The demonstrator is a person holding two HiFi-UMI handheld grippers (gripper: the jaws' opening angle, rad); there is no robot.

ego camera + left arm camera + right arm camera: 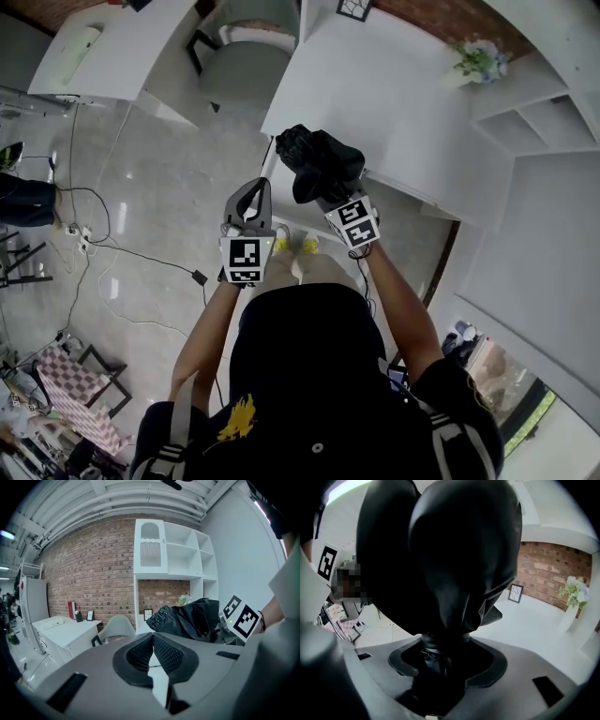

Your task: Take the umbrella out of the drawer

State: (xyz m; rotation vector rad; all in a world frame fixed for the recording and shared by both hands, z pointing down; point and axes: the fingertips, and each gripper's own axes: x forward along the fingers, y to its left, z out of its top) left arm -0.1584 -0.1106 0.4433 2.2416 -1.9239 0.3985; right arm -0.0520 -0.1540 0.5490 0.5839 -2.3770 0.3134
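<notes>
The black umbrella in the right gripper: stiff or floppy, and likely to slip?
Probably floppy outside: the umbrella shows loose, bulging fabric folds above the right gripper. Likely light for its bulk, since one narrow grip at its end carries it. The fabric looks smooth, so it may slide in that grip.

Black umbrella [317, 161], red-brown brick wall [89, 573], white desk [394, 103] and shelves [180, 550], grey marbled floor [159, 178]
</notes>
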